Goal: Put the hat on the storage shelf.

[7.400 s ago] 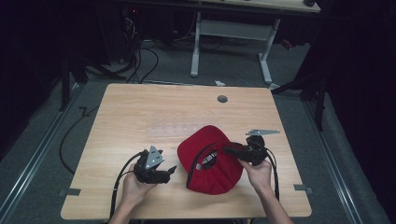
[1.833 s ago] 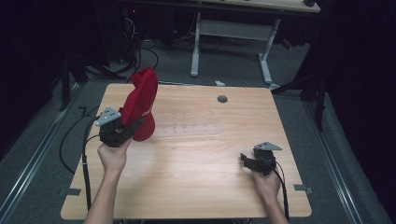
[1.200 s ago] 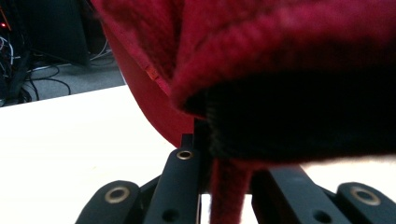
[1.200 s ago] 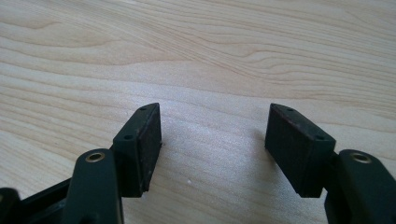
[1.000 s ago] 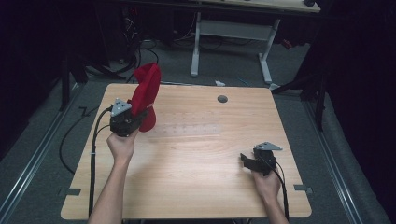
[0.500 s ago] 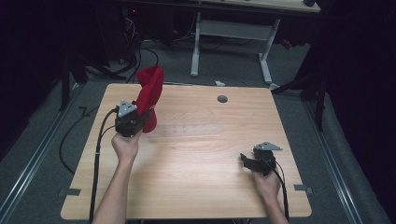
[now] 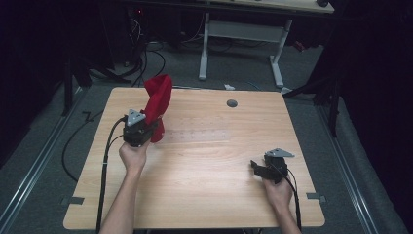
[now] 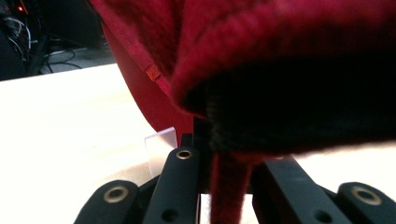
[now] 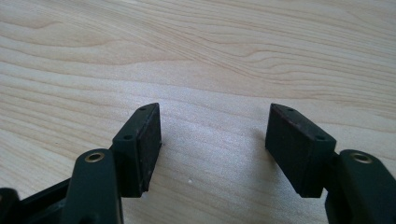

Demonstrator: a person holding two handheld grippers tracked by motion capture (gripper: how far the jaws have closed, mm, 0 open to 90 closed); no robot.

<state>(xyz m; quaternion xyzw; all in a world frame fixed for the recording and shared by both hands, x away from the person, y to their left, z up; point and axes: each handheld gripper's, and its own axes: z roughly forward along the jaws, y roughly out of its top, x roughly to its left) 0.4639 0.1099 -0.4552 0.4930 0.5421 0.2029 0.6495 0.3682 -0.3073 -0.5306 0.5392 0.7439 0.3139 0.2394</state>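
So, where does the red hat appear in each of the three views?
High view: the red hat hangs upright at the table's far left, clamped in the left gripper.
Left gripper view: it covers the top and right, with a fold between the fingers.
Right gripper view: not in it.
Shared landmark: the light wooden table.

high: above, looking down | gripper views: close along jaws (shared: table (image 7: pixel 204 161))
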